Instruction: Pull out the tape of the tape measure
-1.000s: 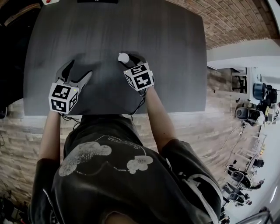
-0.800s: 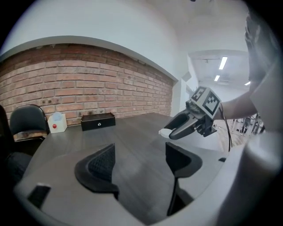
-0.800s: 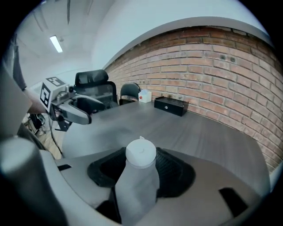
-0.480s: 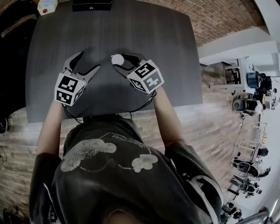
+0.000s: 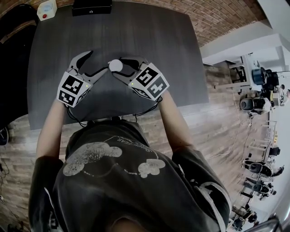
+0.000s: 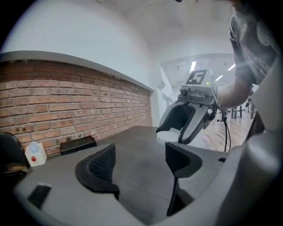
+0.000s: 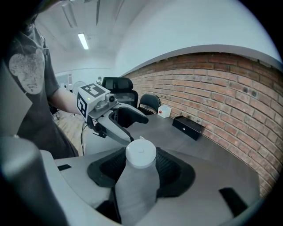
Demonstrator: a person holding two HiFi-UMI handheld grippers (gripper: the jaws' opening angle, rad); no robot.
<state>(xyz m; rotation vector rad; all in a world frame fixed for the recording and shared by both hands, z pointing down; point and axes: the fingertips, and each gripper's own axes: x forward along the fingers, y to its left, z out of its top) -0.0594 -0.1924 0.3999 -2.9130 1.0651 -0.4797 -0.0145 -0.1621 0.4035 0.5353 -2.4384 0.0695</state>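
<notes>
A small white round tape measure sits between the jaws of my right gripper, which is shut on it above the dark table. In the right gripper view its white body fills the gap between the black pads. My left gripper stands open and empty just left of it, one fingertip close to the case. The left gripper view shows its own jaws wide apart, with the right gripper and the white case ahead to the right. No pulled-out tape shows.
A black box and a white box with a red button lie at the table's far edge by the brick wall. Black chairs stand beyond the table's left end. The person's body is at the near edge.
Both grippers have moved away from the person, farther onto the table, and drawn together. The left gripper's fingertip now lies next to the tape measure. The right grip is unchanged.
</notes>
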